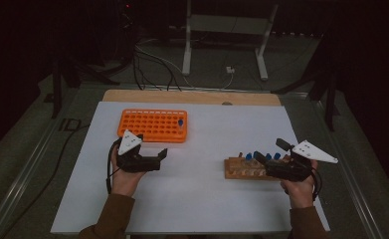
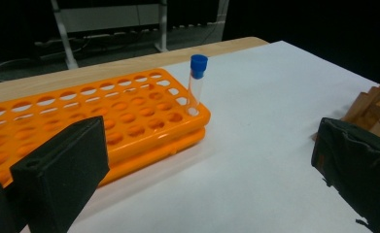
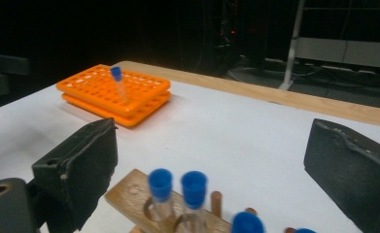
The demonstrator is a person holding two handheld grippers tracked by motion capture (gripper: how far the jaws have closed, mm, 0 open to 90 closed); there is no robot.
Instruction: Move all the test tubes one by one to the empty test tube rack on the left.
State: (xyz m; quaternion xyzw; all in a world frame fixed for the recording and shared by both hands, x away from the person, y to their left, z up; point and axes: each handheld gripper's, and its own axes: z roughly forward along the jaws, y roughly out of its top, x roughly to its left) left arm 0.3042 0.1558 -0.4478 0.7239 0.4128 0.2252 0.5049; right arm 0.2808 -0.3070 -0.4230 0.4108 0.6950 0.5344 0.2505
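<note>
Since both jaws stood spread with nothing between them, the work in hand read as moving capped tubes from the brown wooden block rack (image 1: 244, 168) to the orange plastic perforated rack (image 1: 152, 125). One clear tube with a blue cap (image 2: 196, 85) already stood upright in a corner hole of the orange rack, at the end toward the wooden rack. Several blue-capped clear tubes (image 3: 177, 194) sat upright in the wooden rack near the bench's (image 1: 202, 199) right edge, just ahead of the right gripper (image 1: 267, 162). Left gripper (image 1: 161, 155) hovered over bare white bench beside the orange rack, touching nothing.

Handling guess: tubes looked light, stiff, thin-walled and smooth, so likely slippery and crackable under hard squeeze. Whether glass or plastic couldn't be told. Best hold was probably across the clear body just below the cap, jaws square to the tube axis, moderate force. Cap gave a shoulder against slipping down. Lift straight up to clear the hole; any tilt would likely bind the tube or drag the wooden rack.
</note>
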